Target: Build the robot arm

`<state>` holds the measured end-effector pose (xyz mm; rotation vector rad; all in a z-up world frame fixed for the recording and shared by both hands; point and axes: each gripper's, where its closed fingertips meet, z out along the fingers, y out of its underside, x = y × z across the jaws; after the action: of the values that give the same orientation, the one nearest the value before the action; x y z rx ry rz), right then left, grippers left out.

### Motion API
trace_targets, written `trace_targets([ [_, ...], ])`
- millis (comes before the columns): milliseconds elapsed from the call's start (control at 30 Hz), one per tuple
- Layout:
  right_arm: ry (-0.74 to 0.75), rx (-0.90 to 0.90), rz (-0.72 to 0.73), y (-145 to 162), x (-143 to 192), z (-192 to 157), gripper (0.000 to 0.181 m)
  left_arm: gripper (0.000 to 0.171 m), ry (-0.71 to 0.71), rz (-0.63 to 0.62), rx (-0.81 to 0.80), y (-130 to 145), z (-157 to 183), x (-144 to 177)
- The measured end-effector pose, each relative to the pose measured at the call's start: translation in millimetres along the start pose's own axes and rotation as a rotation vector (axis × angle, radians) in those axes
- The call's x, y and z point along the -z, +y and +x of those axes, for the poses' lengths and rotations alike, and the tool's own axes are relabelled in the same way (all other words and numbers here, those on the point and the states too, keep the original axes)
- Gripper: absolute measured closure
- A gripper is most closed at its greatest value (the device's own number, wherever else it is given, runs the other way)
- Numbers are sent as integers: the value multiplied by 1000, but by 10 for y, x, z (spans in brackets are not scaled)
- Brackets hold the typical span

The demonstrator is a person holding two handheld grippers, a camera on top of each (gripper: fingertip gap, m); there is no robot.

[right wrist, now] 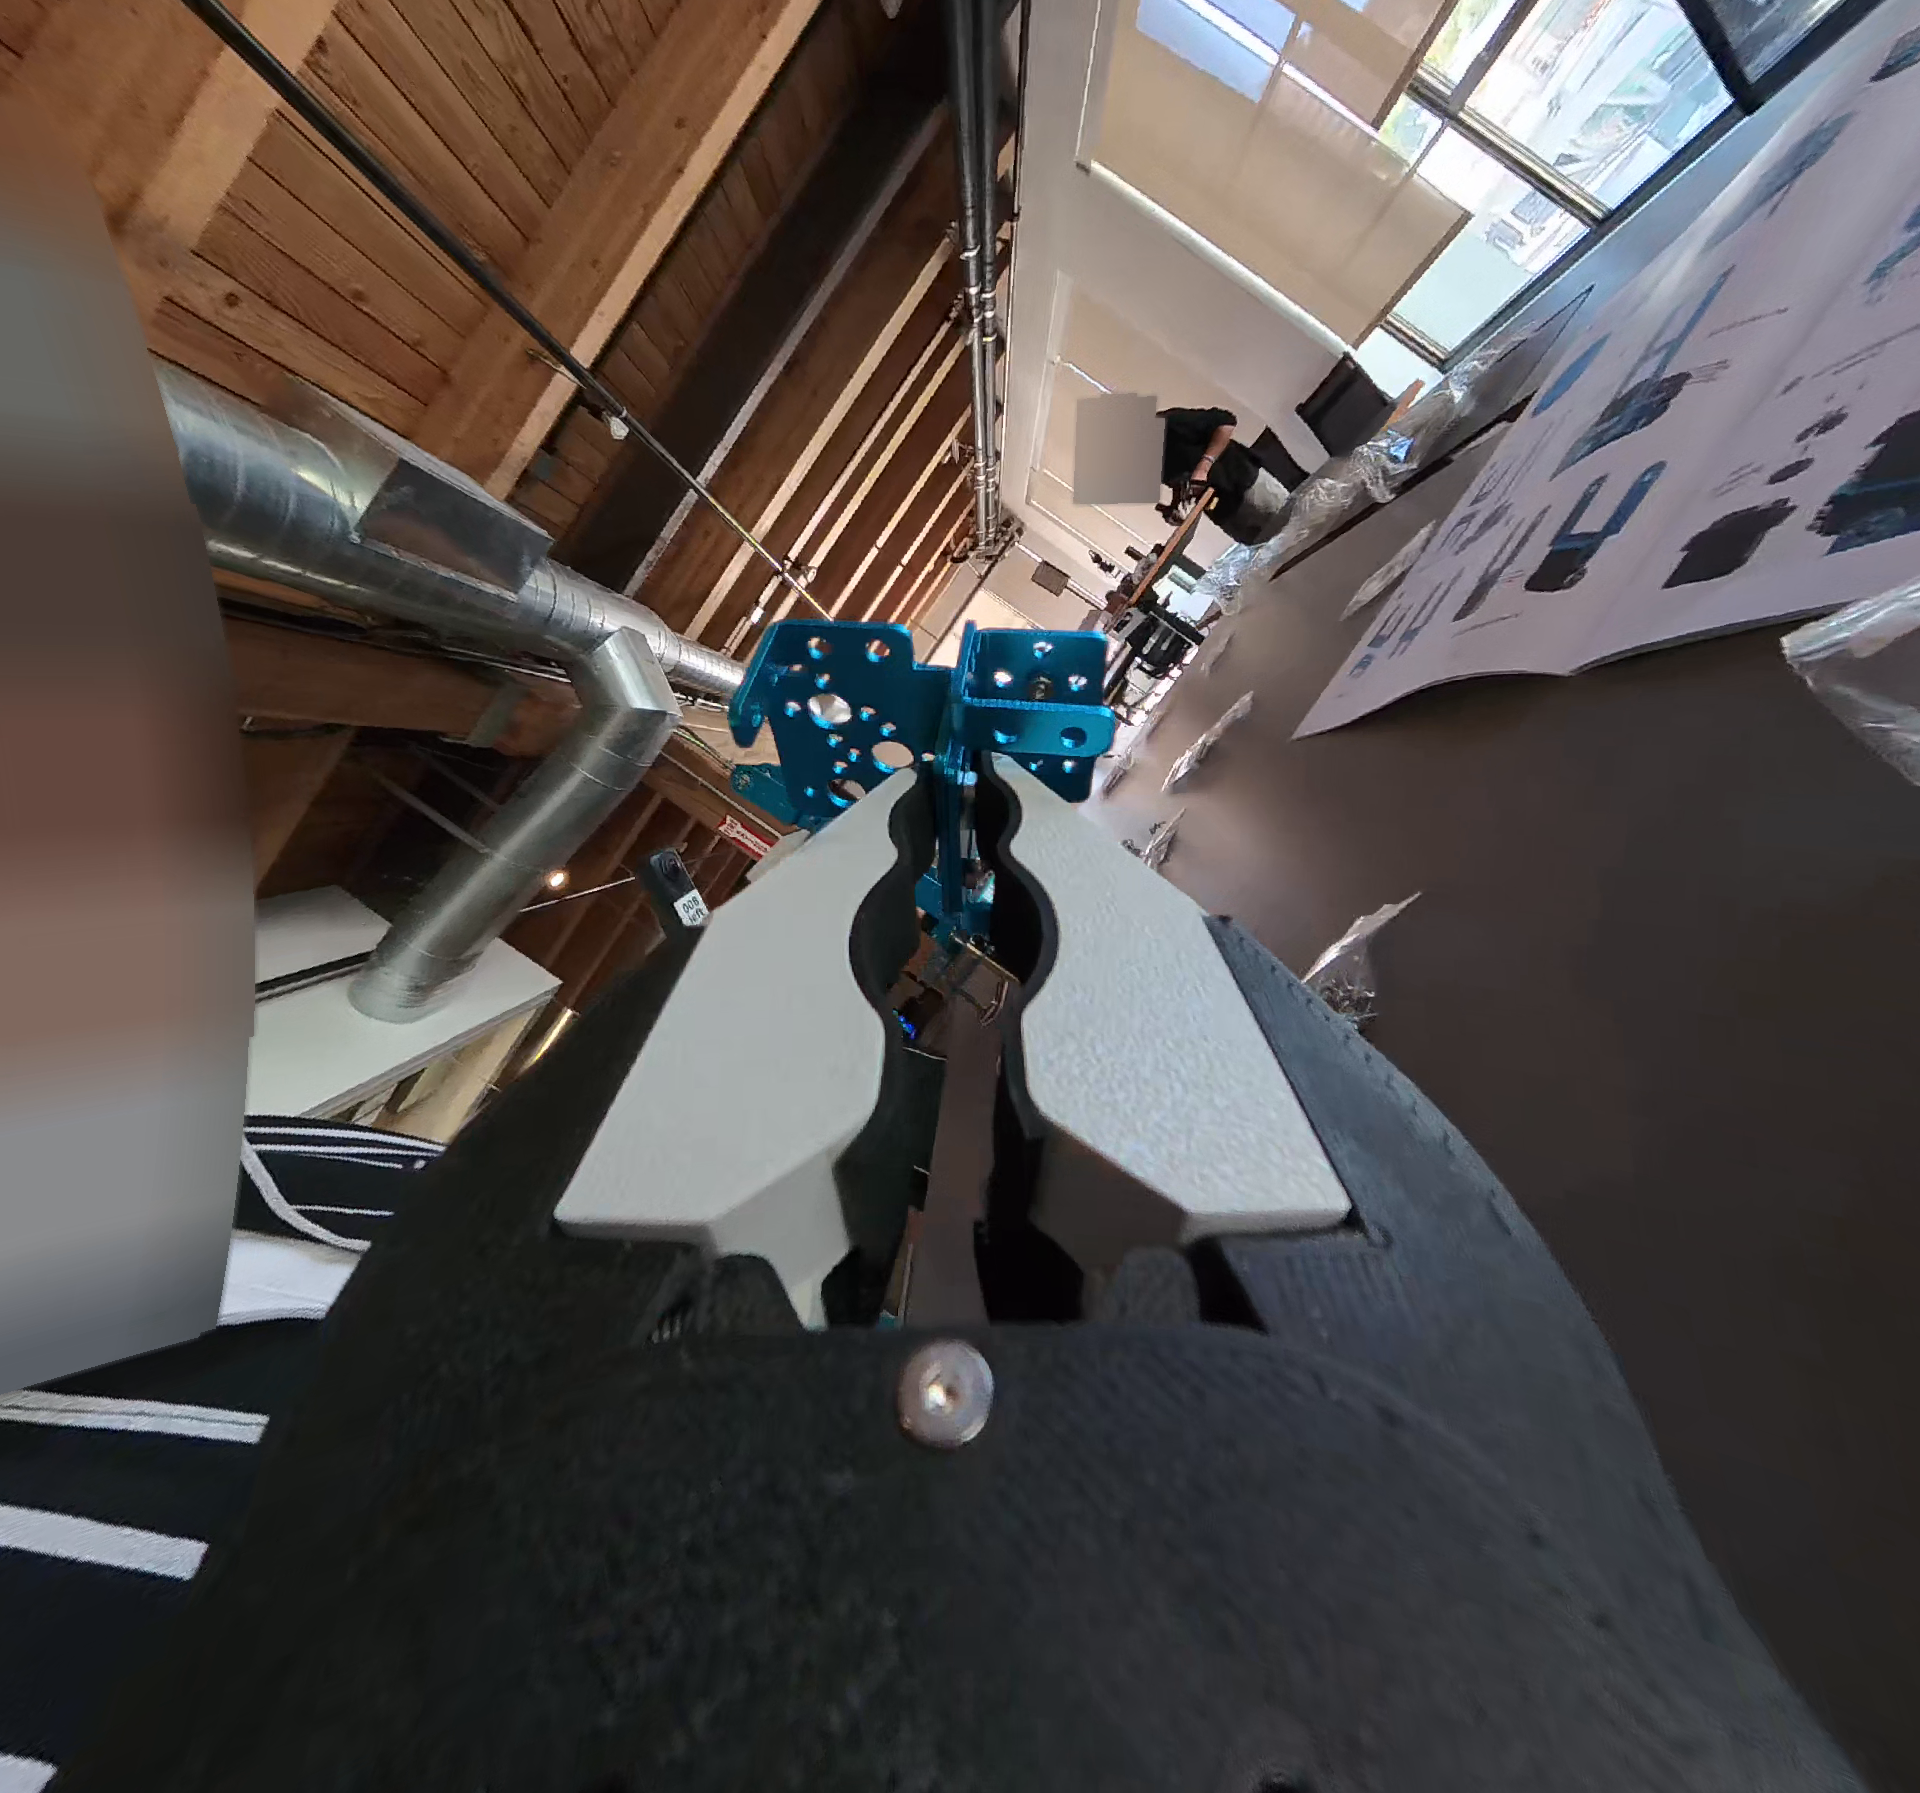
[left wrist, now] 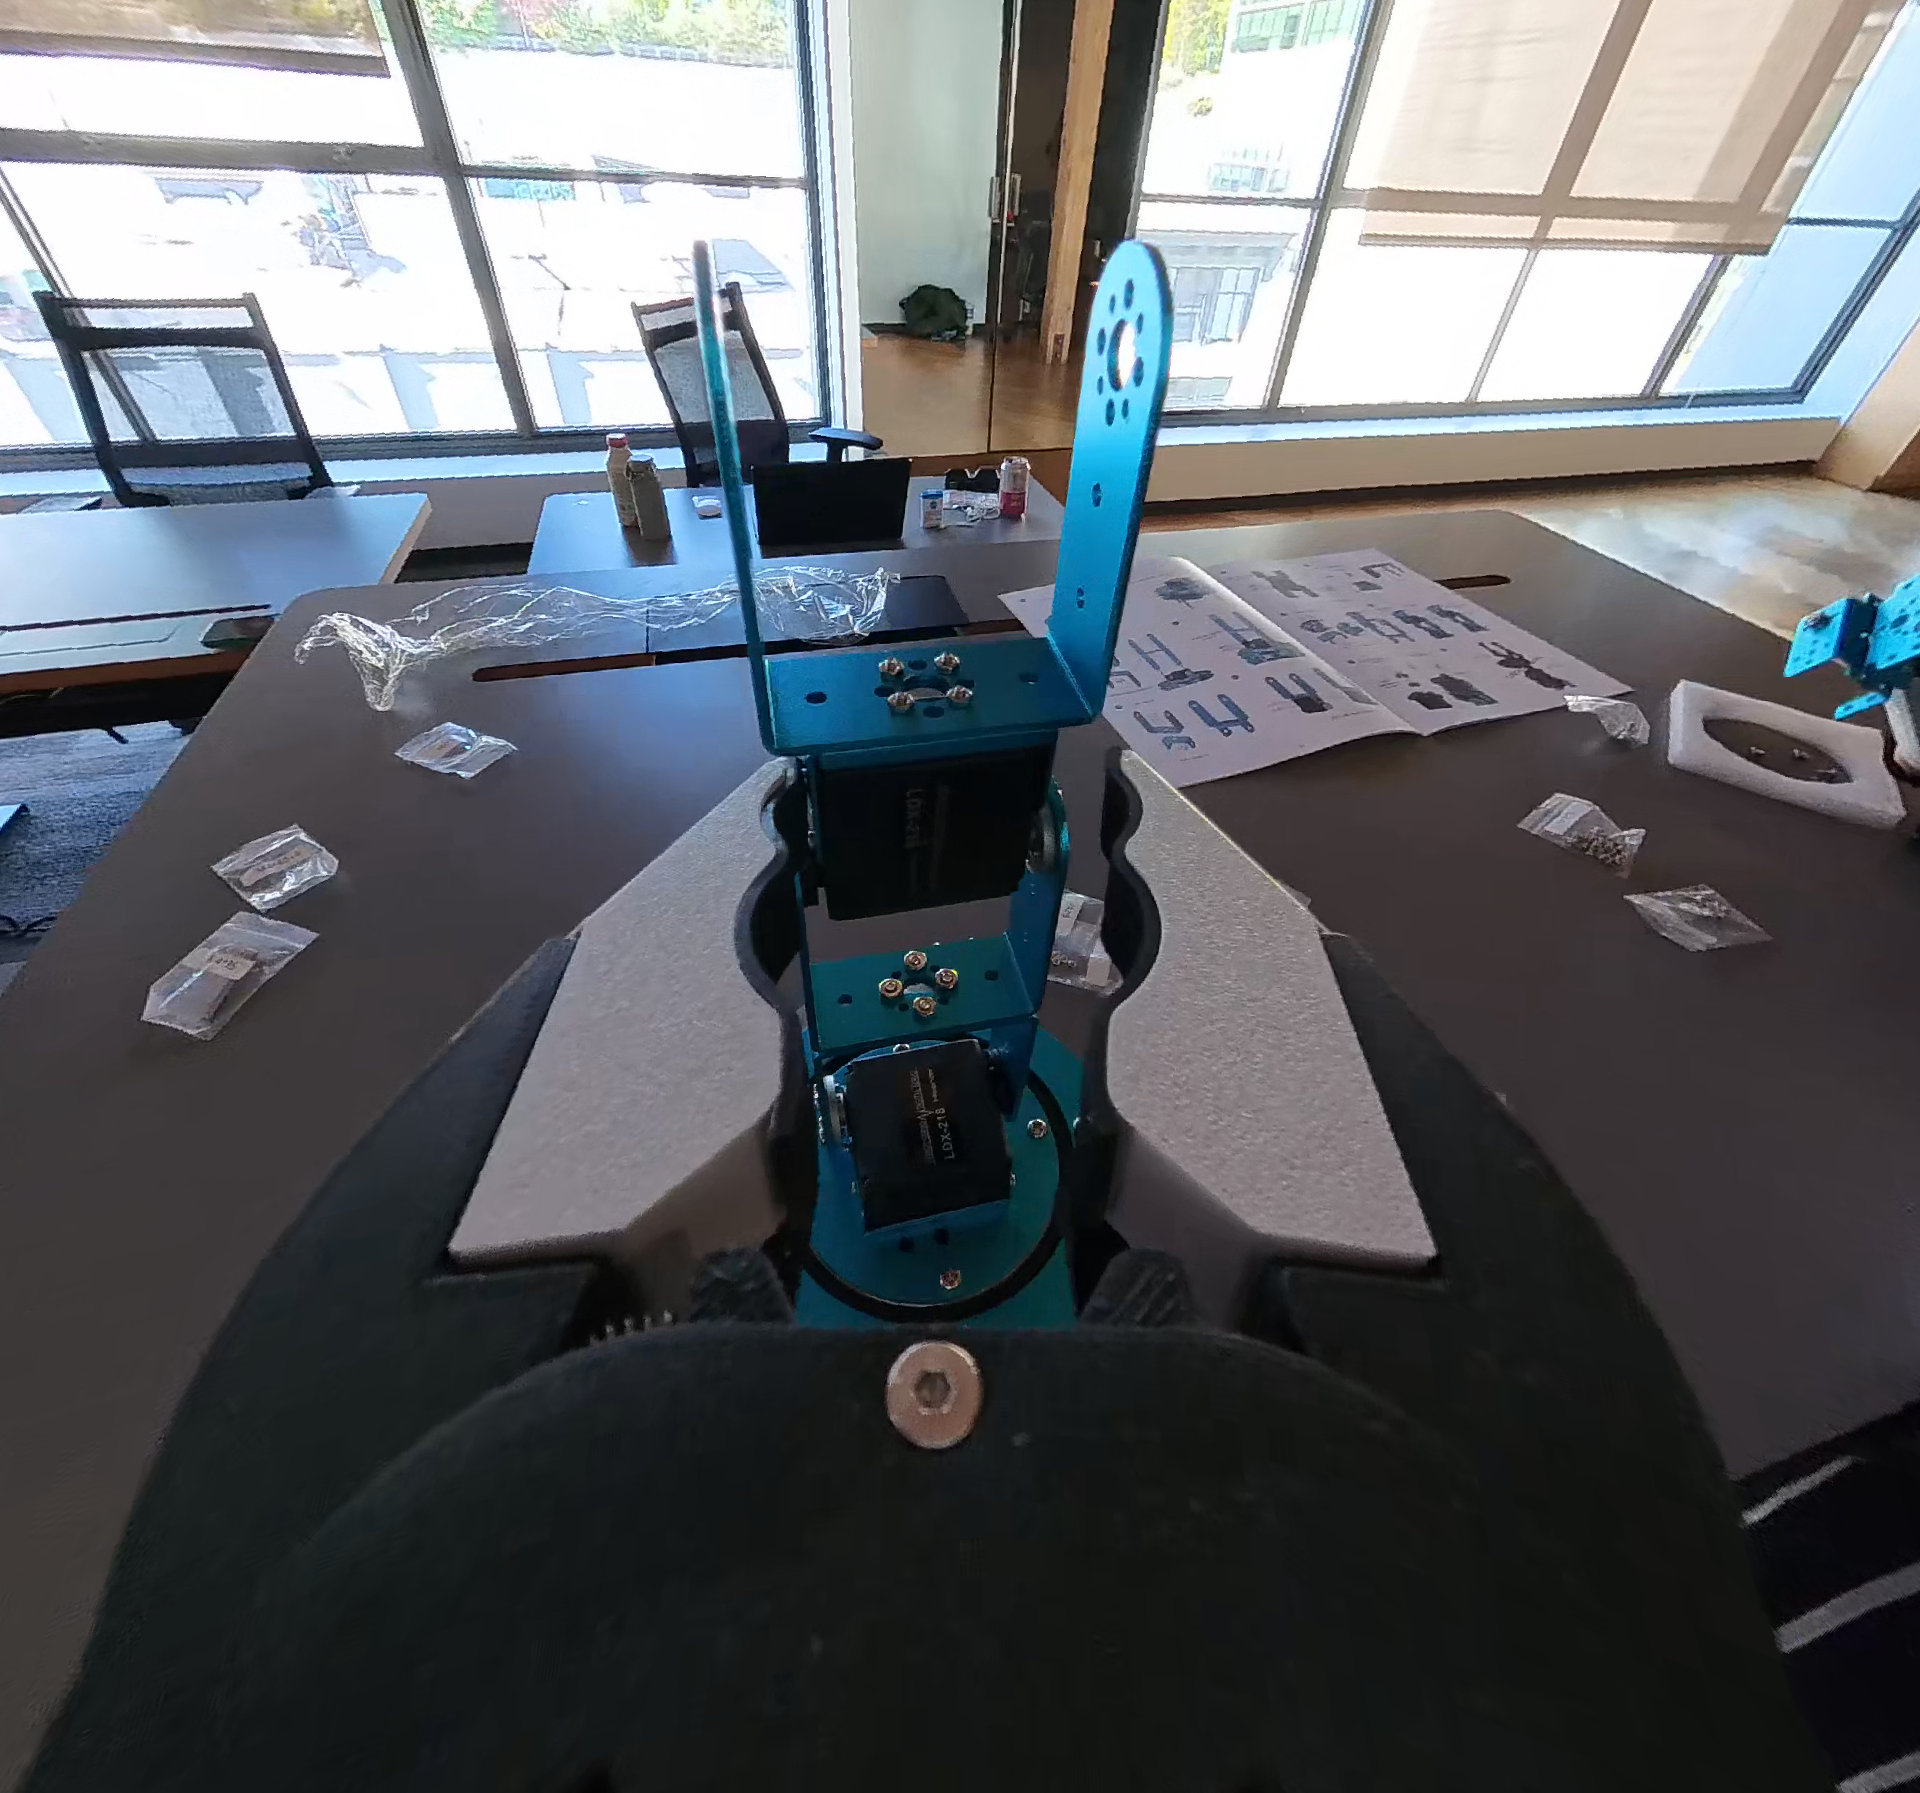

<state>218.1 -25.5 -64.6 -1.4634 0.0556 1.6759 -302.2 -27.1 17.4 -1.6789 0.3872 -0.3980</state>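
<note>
Your left claw (left wrist: 940, 813) is clamped on the blue servo arm assembly (left wrist: 925, 808), its grey fingers (left wrist: 665, 995) pressing both sides of the upper black servo (left wrist: 920, 834). The assembly runs up between the fingers: a round blue base (left wrist: 935, 1255) near the claw's root, a lower servo (left wrist: 925, 1146) above it, and a tall blue U-bracket (left wrist: 1112, 496) standing upright past the fingertips. Your right claw (right wrist: 956, 782) is clenched on a blue perforated bracket piece (right wrist: 914, 715), whose two plates poke out just beyond the fingertips; a brass-coloured part sits deeper between the fingers, though you cannot tell what it is. The left wrist view alone gives you the dark counter (left wrist: 520, 860) spread out: small clear parts bags (left wrist: 275, 865), crumpled plastic wrap (left wrist: 582, 611), an open instruction booklet (left wrist: 1309, 652) and a white foam insert (left wrist: 1782, 751) to the right. The right wrist view, tipped sideways, alone shows the wooden ceiling (right wrist: 468, 81), a silver duct (right wrist: 499, 808) and a distant person (right wrist: 1210, 465).
</note>
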Motion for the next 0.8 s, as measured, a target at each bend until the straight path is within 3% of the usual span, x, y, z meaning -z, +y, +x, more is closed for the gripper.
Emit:
trace_targets([
  [300, 37, -8, -27, 87, -38, 126, 177, 118, 37, 65, 64, -13, -3, 28],
  [800, 50, 9, -24, 91, -24, 139, 177, 117, 47, 47, 74, -18, -4, 22],
])
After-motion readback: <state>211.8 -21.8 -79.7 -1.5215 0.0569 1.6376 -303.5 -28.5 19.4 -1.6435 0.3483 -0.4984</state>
